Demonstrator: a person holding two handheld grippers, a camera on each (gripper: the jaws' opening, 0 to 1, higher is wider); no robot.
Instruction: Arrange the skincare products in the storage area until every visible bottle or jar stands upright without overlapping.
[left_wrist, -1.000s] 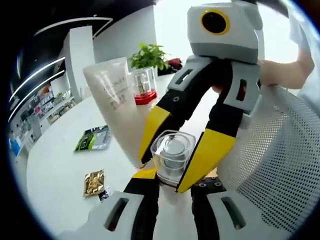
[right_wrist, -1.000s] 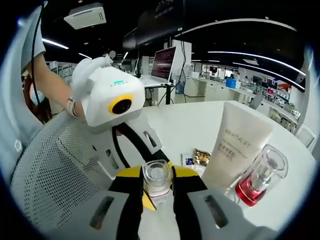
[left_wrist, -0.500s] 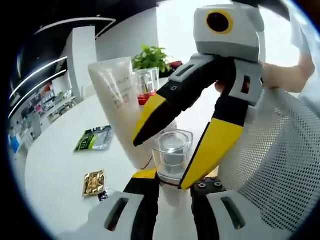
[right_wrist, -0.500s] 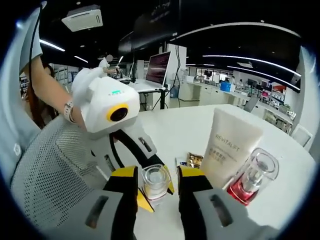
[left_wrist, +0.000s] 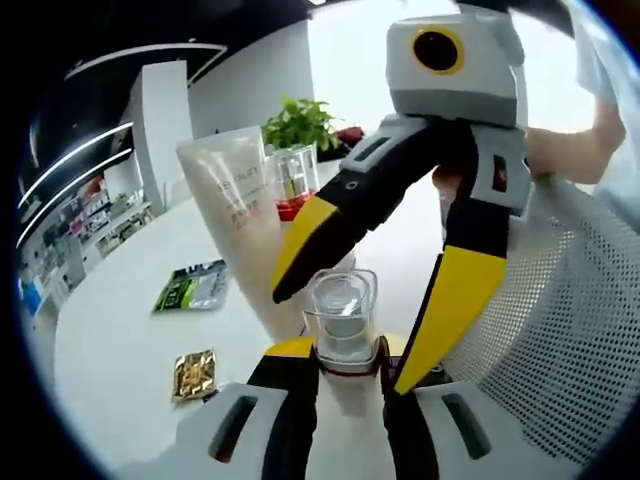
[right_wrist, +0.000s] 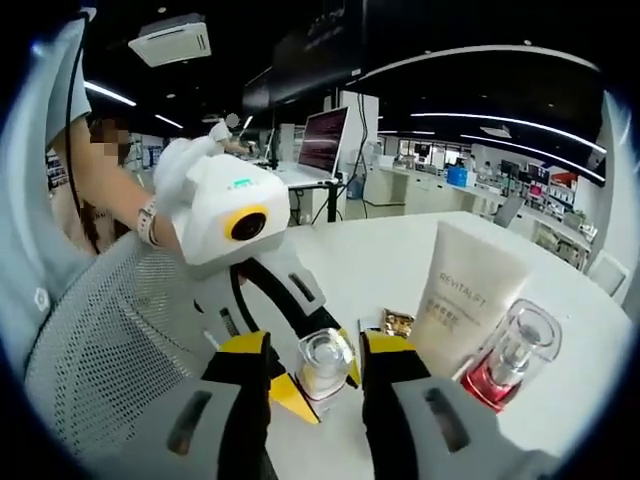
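A small clear jar (left_wrist: 342, 318) stands upright on the white table (left_wrist: 120, 330), with my left gripper (left_wrist: 341, 349) shut on its base. My right gripper (left_wrist: 343, 338) comes in from the top right, open, its yellow jaws spread wide on either side of the jar without touching it. In the right gripper view the same jar (right_wrist: 325, 362) sits between my open right gripper (right_wrist: 318, 346), with my left gripper (right_wrist: 320, 388) holding it from the left. A white tube (left_wrist: 238, 205) stands cap down behind the jar. Beside it is a clear bottle with a red base (left_wrist: 291, 182).
A white mesh basket (left_wrist: 560, 330) curves along the right, close to the jar. A green sachet (left_wrist: 190, 288) and a gold sachet (left_wrist: 193, 372) lie flat on the table to the left. A potted plant (left_wrist: 300, 118) stands far back. A person's hand (left_wrist: 560, 150) holds the right gripper.
My right gripper, shut on the jar a second ago, has opened and drawn back a little. My left gripper has kept its hold on the jar.
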